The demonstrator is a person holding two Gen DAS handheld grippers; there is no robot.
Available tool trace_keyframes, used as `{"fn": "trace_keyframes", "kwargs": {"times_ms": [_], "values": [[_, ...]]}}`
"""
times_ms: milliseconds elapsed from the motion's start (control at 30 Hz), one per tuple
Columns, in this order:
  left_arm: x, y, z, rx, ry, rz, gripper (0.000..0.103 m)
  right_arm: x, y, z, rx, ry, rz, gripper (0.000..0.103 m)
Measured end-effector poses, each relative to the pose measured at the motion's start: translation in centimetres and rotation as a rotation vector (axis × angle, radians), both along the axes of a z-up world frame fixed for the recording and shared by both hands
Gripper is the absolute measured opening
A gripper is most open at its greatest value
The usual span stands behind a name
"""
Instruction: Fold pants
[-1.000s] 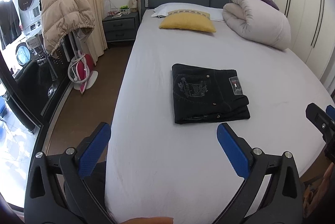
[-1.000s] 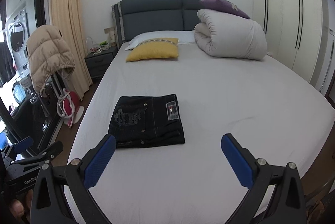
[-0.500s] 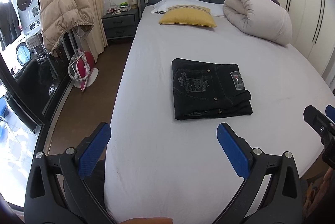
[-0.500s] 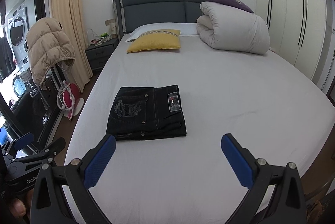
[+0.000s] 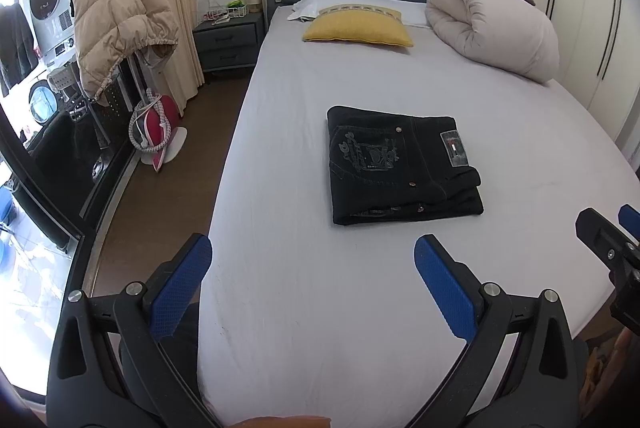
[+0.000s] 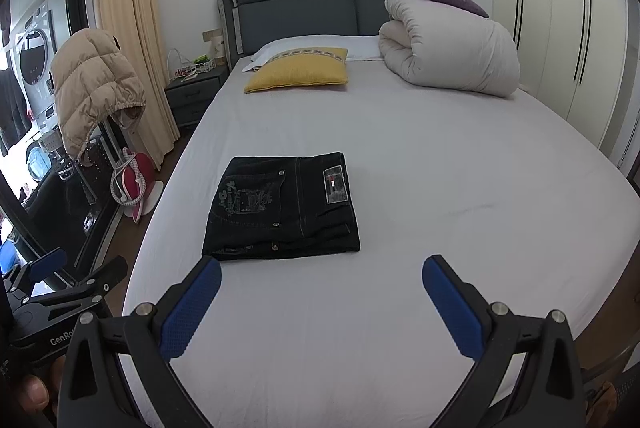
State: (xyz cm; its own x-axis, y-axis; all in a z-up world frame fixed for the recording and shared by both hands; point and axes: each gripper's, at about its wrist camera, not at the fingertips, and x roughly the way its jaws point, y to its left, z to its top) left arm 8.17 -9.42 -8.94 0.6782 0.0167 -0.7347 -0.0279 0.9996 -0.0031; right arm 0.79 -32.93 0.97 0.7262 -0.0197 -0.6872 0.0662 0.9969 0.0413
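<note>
Black pants [image 5: 400,163] [image 6: 282,207] lie folded into a flat rectangle on the white sheet of the bed [image 5: 320,308] [image 6: 440,167], back pocket and waist label facing up. My left gripper [image 5: 313,260] hovers open over the near part of the bed, short of the pants, with nothing between its blue pads. My right gripper [image 6: 321,280] is open too, just in front of the pants' near edge and holding nothing. The right gripper's tip [image 5: 608,248] shows at the right edge of the left wrist view. The left gripper [image 6: 60,288] shows at the lower left of the right wrist view.
A yellow cushion [image 5: 358,27], a white pillow and a rolled duvet [image 5: 492,27] lie by the grey headboard. Left of the bed are a nightstand [image 5: 228,43], a beige puffer jacket [image 5: 116,23] on a rack and a red iron [image 5: 156,127]. Wardrobe doors [image 6: 560,47] line the right wall.
Both grippers have tilted and shifted slightly, so the pants sit lower in each view. The pants have not moved and both grippers stay open.
</note>
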Motion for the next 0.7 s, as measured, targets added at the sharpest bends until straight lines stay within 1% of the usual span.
{"fn": "trace_keyframes", "kwargs": {"times_ms": [700], "values": [[0.50, 0.33, -0.78, -0.007, 0.021, -0.008, 0.103, 0.18, 0.15, -0.67, 0.002, 0.016, 0.008, 0.103]]}}
